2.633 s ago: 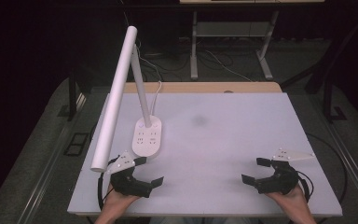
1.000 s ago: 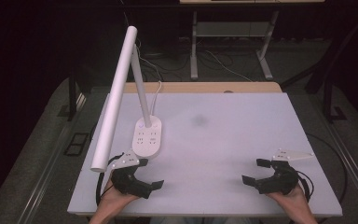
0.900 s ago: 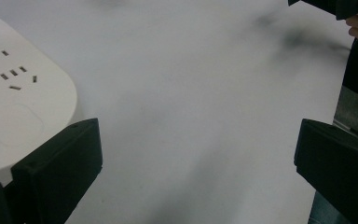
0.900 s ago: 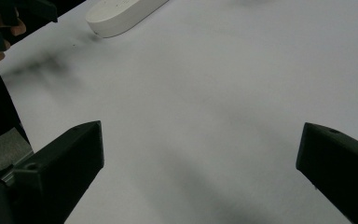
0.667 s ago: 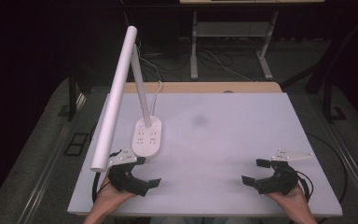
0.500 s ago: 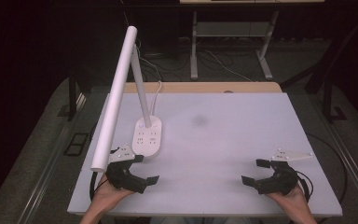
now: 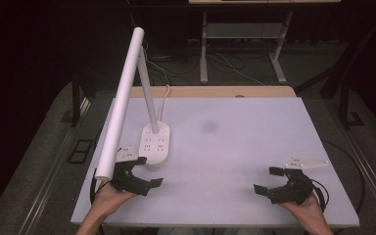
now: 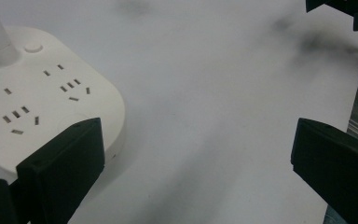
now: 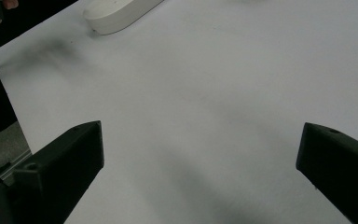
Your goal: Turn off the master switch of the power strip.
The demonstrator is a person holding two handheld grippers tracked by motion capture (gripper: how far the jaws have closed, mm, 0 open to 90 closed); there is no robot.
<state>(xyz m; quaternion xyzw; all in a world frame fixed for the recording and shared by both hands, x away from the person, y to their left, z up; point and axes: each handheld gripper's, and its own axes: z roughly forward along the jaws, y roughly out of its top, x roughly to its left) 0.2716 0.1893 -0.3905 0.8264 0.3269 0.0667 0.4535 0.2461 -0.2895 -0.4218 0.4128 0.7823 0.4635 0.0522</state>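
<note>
Left gripper (image 7: pixel 143 172), jaws wide apart and holding nothing, sits just beside the near end of the lamp base (image 7: pixel 155 143), which runs lengthwise away across the table (image 7: pixel 254 142); right gripper (image 7: pixel 273 182), also spread and unloaded, lies well apart

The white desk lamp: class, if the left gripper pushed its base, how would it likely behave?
The desk lamp probably tips more readily than it slides: its long tube leans well out beyond the small base. The smooth table suggests little grip. The left gripper, jaws open, sits just beside the base.
</note>
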